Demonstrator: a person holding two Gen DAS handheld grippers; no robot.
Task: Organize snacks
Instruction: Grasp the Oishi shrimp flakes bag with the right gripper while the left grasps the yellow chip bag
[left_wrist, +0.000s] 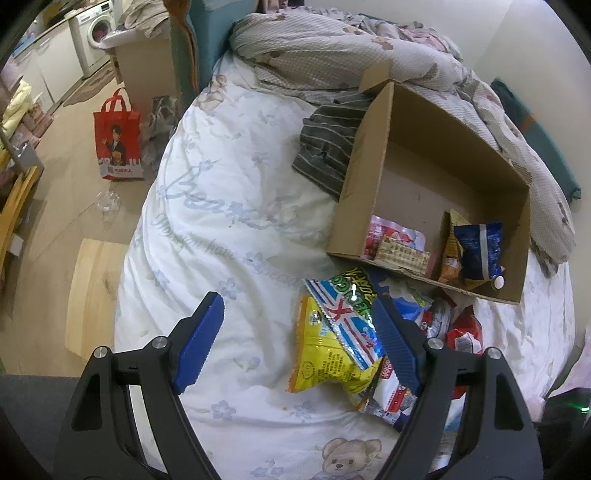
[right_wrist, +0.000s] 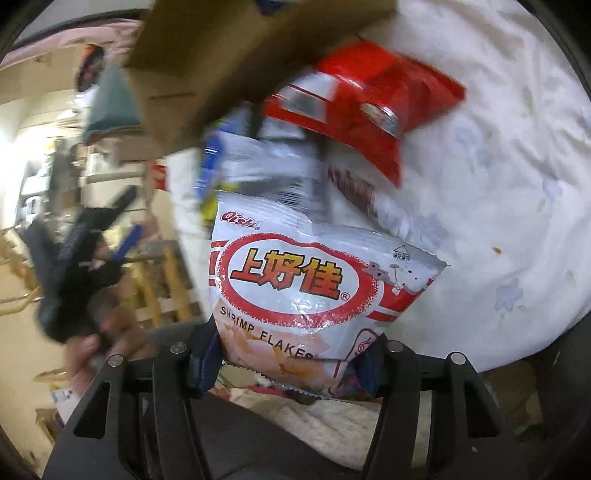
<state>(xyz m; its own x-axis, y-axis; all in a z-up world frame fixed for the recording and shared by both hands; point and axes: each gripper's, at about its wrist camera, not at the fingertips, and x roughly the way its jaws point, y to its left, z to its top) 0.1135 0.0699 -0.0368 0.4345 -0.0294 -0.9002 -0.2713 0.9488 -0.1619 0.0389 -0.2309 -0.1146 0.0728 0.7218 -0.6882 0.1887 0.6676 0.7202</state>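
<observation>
The shrimp flakes bag (right_wrist: 295, 291) is clamped by the right gripper (right_wrist: 291, 363). The left gripper (left_wrist: 299, 339) is held wide above the bed (left_wrist: 221, 206), near the cardboard box (left_wrist: 436, 155).

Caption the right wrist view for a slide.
Right gripper clamps a shrimp flakes bag above the bed's snack pile.

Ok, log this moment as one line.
right gripper: shut on shrimp flakes bag | left gripper: open over bed | cardboard box: partly filled

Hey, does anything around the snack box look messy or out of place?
Yes. Several snack packets lie piled on the bed outside the cardboard box, and a striped garment is bunched against the box's side.
</observation>
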